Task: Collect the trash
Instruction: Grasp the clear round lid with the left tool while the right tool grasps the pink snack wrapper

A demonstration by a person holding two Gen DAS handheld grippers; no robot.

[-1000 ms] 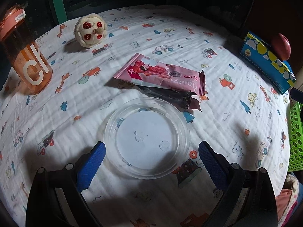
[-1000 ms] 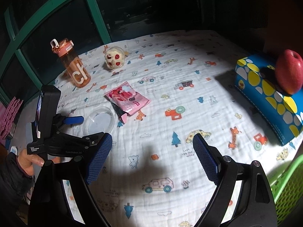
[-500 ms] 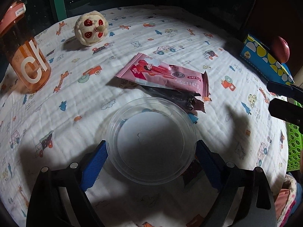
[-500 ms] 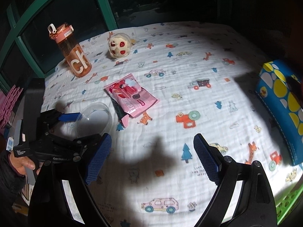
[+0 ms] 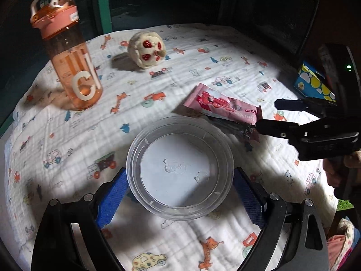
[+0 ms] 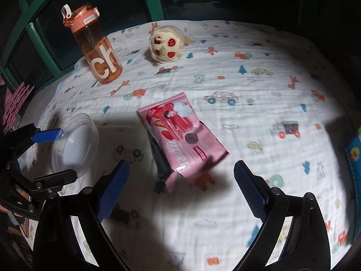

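A clear round plastic lid [image 5: 180, 149] sits between the blue pads of my left gripper [image 5: 179, 172], which is shut on its rim. The right wrist view shows the lid [image 6: 72, 144] tilted and raised off the cloth in that gripper [image 6: 68, 153]. A pink snack wrapper [image 5: 223, 106] lies on the cloth beyond the lid, over a dark wrapper [image 5: 230, 126]. My right gripper [image 6: 181, 165] hovers just above the near end of the pink wrapper [image 6: 180, 131], its jaws opening and its pads touching nothing. From the left wrist view, the right gripper [image 5: 267, 114] comes in from the right, by the wrapper's torn end.
An orange water bottle [image 5: 72, 67] and a cream plush toy [image 5: 146, 49] stand at the back of the cartoon-print cloth [image 5: 203, 72]. A blue spotted box [image 5: 313, 85] is at the right edge. A green basket [image 5: 345, 203] shows low on the right.
My left gripper closed on the clear lid and lifted it. My right gripper swung left and down over the pink wrapper, and its jaws widened.
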